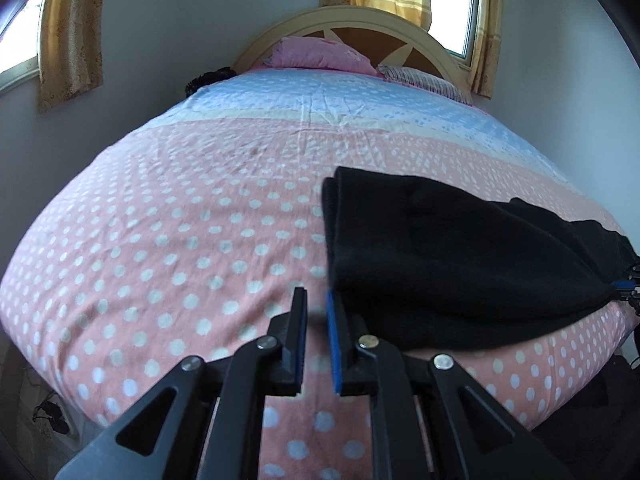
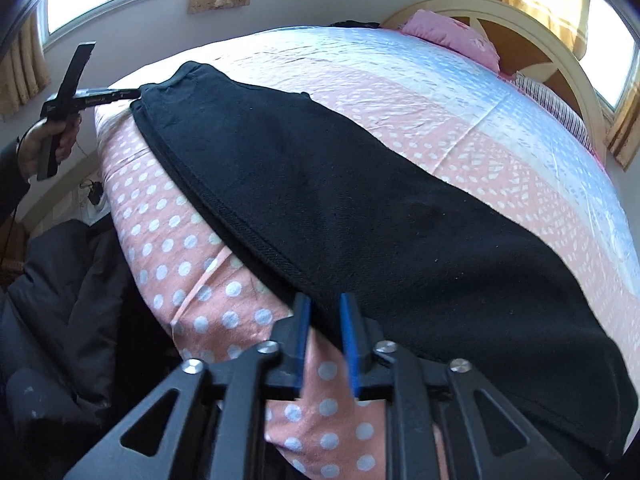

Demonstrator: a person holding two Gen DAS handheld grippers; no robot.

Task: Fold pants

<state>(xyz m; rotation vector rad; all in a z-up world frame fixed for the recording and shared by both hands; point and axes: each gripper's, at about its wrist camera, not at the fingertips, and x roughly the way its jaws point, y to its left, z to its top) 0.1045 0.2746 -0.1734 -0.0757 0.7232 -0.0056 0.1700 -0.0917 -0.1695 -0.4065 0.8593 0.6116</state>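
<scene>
Black pants [image 1: 440, 248] lie folded lengthwise as a long band on the pink polka-dot bed sheet [image 1: 180, 220], near the bed's front edge. My left gripper [image 1: 315, 294] sits just left of the pants' end, its jaws a little apart, only sheet between them. The right gripper [image 1: 626, 284] shows at the pants' other end. In the right wrist view the pants [image 2: 360, 208] stretch away to the upper left. My right gripper [image 2: 325, 299] stands open at their near hem, pads not pressing. A hand [image 2: 56, 136] holds the left gripper [image 2: 132, 92] at the far corner.
A pink pillow [image 1: 320, 54] and a striped pillow [image 1: 424, 78] rest against the cream headboard [image 1: 348, 20]. Yellow curtains [image 1: 68, 36] hang at the windows. Dark padded clothing [image 2: 60, 280] is beside the bed's front edge. The sheet [image 2: 480, 92] beyond the pants is bare.
</scene>
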